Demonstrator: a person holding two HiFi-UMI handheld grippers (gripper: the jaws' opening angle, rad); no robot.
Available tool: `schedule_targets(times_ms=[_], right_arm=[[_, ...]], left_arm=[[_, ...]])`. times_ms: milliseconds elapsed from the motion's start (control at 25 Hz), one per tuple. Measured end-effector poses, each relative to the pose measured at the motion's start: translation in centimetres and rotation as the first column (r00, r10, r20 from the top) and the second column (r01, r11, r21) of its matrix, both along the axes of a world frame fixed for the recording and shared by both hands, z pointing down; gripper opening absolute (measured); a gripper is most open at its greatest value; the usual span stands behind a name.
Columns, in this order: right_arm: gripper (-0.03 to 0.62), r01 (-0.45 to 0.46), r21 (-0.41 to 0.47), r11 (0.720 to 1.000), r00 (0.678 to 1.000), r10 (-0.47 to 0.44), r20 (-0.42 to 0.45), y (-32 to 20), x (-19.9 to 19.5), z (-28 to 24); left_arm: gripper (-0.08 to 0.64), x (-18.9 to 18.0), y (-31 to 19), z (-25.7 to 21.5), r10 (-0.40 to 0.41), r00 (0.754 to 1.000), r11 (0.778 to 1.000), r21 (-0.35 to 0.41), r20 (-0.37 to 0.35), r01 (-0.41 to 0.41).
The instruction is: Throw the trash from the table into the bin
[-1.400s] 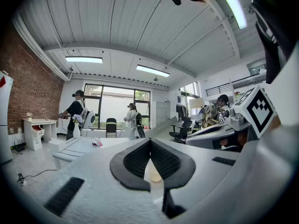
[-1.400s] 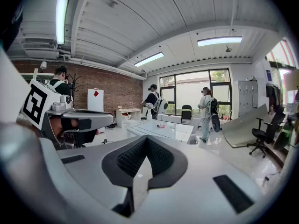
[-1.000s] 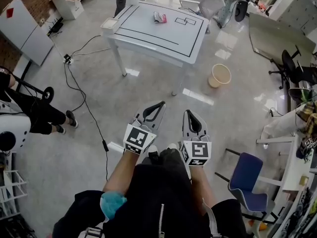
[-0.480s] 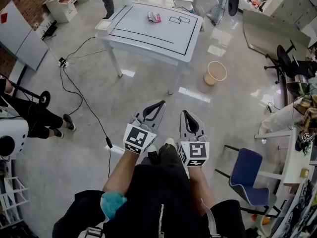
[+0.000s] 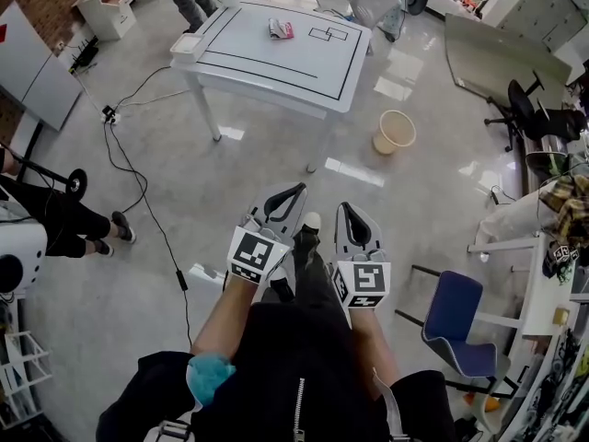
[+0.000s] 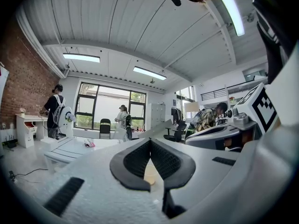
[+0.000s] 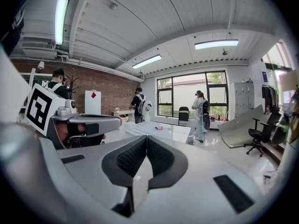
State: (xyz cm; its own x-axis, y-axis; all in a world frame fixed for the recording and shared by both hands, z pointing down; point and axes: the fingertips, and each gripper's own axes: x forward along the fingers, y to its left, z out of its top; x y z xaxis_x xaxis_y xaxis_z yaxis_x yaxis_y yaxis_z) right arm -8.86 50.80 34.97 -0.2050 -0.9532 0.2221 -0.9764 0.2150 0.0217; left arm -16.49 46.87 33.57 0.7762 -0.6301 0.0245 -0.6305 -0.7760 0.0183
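Trash, a crumpled pink-and-white wrapper [image 5: 281,29], lies on the far part of the white rectangular table marked with black lines [image 5: 276,67], well apart from you across the glossy floor. The round beige bin [image 5: 395,131] stands on the floor near the table's right side. Your left gripper [image 5: 296,191] and right gripper [image 5: 342,208] sit side by side, each with its jaws pressed together on nothing.
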Motion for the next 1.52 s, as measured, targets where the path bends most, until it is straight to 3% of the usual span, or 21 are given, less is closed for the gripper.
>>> schedule_targets(times_ms=[840,1520], right_arm=[[0.009,0.015,-0.011,1.0,1.0,-0.015,0.0,-4.3,1.3,0.6],[0.009,0.068,-0.044,0.997,0.997,-0.066,0.026,-13.5,1.4,1.9]], left_arm=[[0.006,2.1,-3.9,0.1,0.031,1.0,0.999,0.013,0.002,-0.031],[0.006,2.6,-12.5,1.2,-0.006,1.0,1.0,-0.016,0.021,0.006]])
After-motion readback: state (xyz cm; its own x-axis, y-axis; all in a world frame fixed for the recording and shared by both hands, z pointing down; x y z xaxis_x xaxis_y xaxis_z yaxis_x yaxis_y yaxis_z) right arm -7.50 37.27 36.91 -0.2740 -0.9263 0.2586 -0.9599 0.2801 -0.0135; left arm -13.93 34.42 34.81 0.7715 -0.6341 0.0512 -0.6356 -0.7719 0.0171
